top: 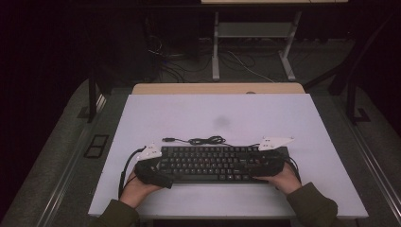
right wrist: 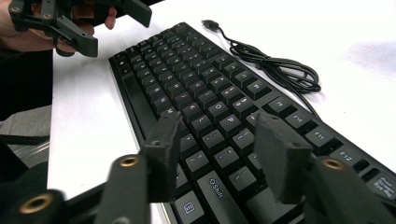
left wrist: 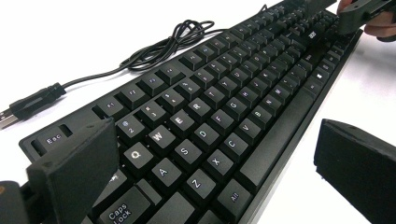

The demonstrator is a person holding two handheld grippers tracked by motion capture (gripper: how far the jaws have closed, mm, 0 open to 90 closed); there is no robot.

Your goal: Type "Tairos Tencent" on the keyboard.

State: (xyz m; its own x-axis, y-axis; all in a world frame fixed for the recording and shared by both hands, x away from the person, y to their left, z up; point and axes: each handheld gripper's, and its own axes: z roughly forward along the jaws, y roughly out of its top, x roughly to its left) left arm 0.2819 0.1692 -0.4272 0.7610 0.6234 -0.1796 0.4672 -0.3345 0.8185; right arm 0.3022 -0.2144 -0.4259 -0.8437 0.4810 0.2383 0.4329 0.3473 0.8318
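Observation:
A black keyboard lies lengthwise near the front of the white table. Its black cable is coiled just behind it and ends in a USB plug. My left gripper is at the keyboard's left end. Its jaws stand wide: one over the Esc corner, the other on the table off the front edge. My right gripper is at the right end. Its jaws are partly apart above the keys near the right Shift, and nothing is pinched between them.
Behind the white board a wooden table edge shows. Beyond it stand a metal desk frame and loose floor cables in a dark room. Bare white surface stretches behind the keyboard.

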